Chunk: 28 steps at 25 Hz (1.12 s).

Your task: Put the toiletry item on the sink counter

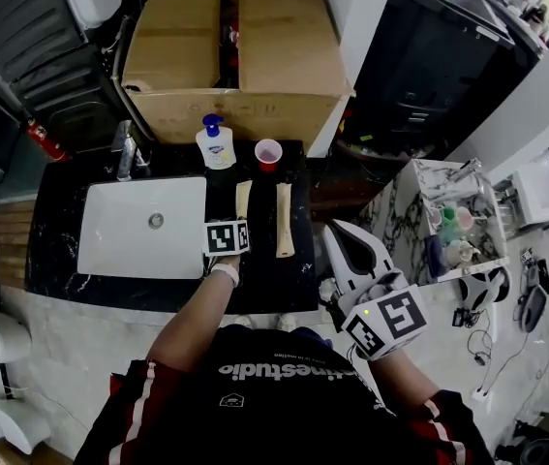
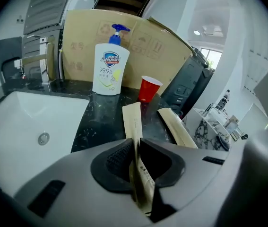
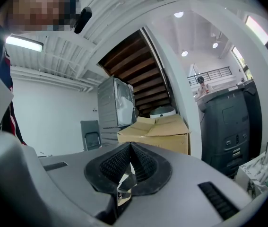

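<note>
Person at the bottom of the head view: black short-sleeved top (image 1: 284, 395) with white lettering across it, red-and-white stripes down the sleeves, and a white wristband (image 1: 226, 270) at centre frame. Left gripper (image 2: 136, 148) and right gripper (image 3: 130, 151) look the same: smooth light-grey shells, with black ribbed pads (image 2: 118, 159) lining the jaws. Each carries a white marker cube (image 1: 387, 325) printed with black square codes.

Two packets (image 1: 283, 221); one cup (image 1: 268, 153); one bottle (image 1: 215, 143)
</note>
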{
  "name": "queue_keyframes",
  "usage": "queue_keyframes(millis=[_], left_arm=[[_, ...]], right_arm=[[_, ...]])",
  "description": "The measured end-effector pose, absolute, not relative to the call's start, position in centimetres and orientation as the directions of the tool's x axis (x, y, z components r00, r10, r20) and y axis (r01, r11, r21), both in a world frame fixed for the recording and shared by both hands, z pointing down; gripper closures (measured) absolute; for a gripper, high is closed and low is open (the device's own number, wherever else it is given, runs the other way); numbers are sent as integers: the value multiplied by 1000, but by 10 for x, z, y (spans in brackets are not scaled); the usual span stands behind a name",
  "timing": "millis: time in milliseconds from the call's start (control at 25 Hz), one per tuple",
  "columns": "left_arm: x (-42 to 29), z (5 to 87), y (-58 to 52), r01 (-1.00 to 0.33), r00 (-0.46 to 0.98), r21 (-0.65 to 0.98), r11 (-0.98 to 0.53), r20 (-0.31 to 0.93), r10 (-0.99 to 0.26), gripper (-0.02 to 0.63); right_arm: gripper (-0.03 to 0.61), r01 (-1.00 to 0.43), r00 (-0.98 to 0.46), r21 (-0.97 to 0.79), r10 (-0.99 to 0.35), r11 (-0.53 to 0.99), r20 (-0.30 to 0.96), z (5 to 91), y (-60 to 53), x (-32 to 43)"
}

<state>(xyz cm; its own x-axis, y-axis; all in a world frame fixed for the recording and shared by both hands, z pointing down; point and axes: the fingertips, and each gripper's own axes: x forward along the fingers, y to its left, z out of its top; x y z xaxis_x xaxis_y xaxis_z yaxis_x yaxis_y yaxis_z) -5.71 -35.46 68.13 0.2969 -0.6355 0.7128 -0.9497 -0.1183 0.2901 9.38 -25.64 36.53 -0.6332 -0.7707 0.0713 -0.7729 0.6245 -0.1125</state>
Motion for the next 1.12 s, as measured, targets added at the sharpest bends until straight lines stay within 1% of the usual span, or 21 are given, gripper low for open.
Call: queue_keyframes(millis=[80,280,360,480,600,720,840,880,1120], left_arm=[[-53,681,-356,-949,299,288,-126,708,-640,552],[-51,674,-354,-944,310,305,-127,682,-662,433],[-54,667,-354,-948,298,288,-134,662,-688,403],[-57,646,-353,-945,314,274,-179,601,-735,379],[-62,606,-349,-944,328,226,-242,525,-785,379],[-68,556,-343,-945,323,107,-308,446,-835,379],[-73,505,-335,-940,324,12,-341,350,-879,382],[-74,491,-332,-936,329,-12,-351,315,-890,391],[-74,419,-308,-921,369,-80,-382,139,-919,518]], right_arm=[[541,-775,-630,-122,-773,621,68,366,-258,97],[541,-774,-630,-135,-773,618,71,368,-261,100],[541,-774,-630,-138,-773,618,70,369,-262,99],[541,-770,-635,-139,-770,623,68,369,-262,95],[541,-764,-642,-137,-764,630,65,368,-263,91],[541,-754,-653,-138,-755,642,59,366,-263,85],[541,-744,-665,-139,-745,654,57,364,-263,78],[541,-740,-669,-138,-741,658,57,364,-263,75],[541,-720,-691,-129,-720,681,55,362,-262,60]])
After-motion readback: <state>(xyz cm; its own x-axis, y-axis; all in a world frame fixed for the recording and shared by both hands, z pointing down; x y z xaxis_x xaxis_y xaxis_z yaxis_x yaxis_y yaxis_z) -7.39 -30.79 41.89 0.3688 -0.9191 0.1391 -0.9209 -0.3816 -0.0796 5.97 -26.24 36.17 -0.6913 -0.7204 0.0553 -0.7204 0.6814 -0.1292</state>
